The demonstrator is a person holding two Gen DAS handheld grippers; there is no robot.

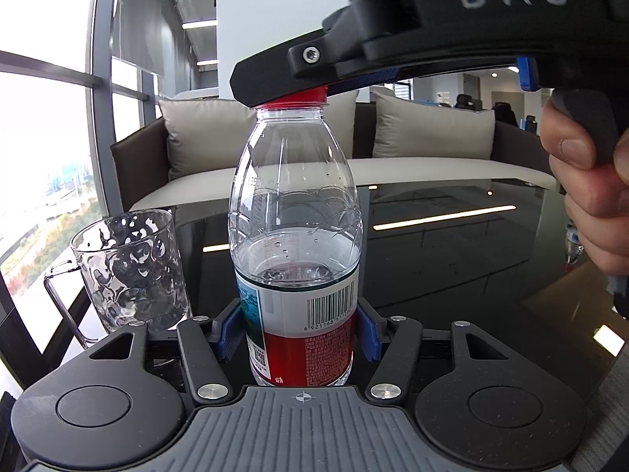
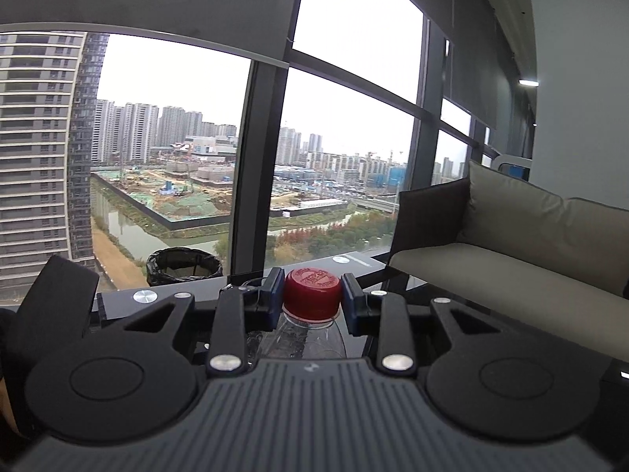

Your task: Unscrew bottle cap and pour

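On the glossy black table (image 1: 452, 236), the clear plastic water bottle (image 1: 295, 212) stands upright, its label squeezed by the left gripper (image 1: 298, 332). The right gripper (image 2: 312, 301), level overhead, pinches its red cap (image 2: 312, 293).

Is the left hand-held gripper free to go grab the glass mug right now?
Probably not: the left hand-held gripper is shut on the bottle. The mug stands unobstructed beside it.
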